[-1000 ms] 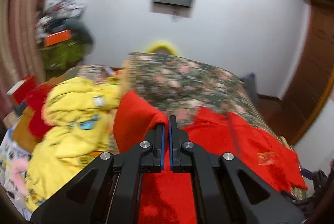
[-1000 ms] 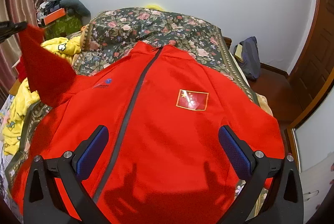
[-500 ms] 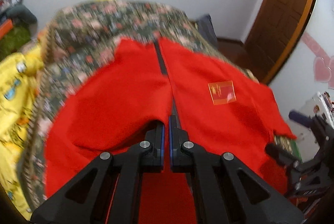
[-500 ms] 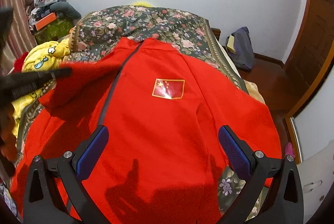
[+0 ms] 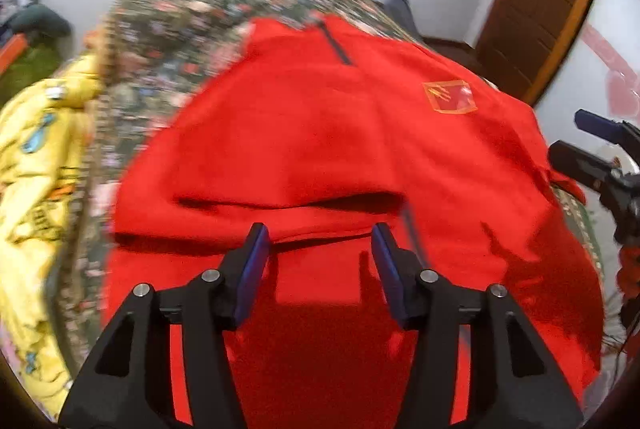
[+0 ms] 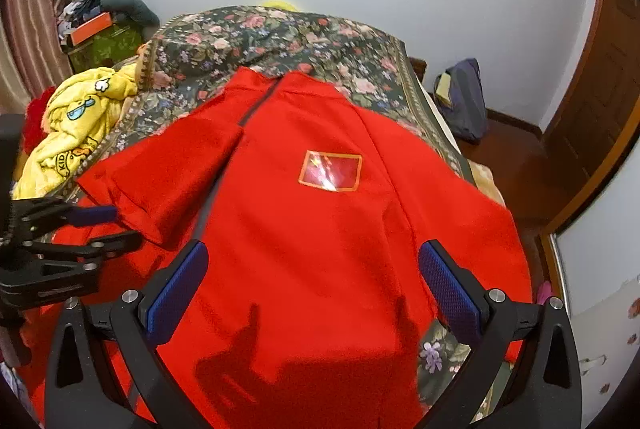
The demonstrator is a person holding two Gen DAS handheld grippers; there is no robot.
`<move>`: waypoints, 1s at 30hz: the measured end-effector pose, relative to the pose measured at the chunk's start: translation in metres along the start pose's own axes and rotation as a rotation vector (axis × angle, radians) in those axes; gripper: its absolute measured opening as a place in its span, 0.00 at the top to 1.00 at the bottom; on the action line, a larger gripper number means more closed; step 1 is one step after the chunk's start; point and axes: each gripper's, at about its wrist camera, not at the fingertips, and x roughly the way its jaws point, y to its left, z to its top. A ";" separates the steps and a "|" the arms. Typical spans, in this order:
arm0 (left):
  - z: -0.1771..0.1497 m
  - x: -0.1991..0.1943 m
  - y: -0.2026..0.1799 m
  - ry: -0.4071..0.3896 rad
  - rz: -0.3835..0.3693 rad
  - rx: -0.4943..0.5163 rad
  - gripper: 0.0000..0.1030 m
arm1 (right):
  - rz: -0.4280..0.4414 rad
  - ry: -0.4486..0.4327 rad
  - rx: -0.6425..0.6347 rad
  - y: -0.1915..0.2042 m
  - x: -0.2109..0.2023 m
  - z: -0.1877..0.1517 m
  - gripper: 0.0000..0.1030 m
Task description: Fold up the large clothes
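**Red jacket laid flat on bed, one sleeve folded in**

Left wrist view: red jacket lies front-up on the floral bedspread. The left gripper has just been opening; its jaws stand partly apart above the folded sleeve, gripping nothing.

Right wrist view: the folded sleeve lies across the jacket's chest beside the zipper. The right gripper is wide open and empty above the hem. A yellow garment lies beside the bedspread.
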 end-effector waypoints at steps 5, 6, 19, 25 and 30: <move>-0.014 -0.020 0.053 -0.016 0.119 -0.073 0.47 | 0.023 -0.020 -0.058 0.028 -0.002 0.016 0.00; -0.018 -0.023 0.065 -0.016 0.138 -0.095 0.47 | 0.031 -0.023 -0.079 0.037 -0.001 0.020 0.00; -0.050 -0.019 0.153 0.006 0.191 -0.270 0.47 | 0.144 0.114 -0.327 0.160 0.079 0.046 0.02; -0.055 -0.005 0.162 0.020 0.192 -0.256 0.47 | 0.113 0.200 -0.392 0.193 0.127 0.047 0.13; -0.057 0.009 0.166 0.035 0.190 -0.241 0.47 | 0.043 0.182 -0.496 0.215 0.144 0.038 0.14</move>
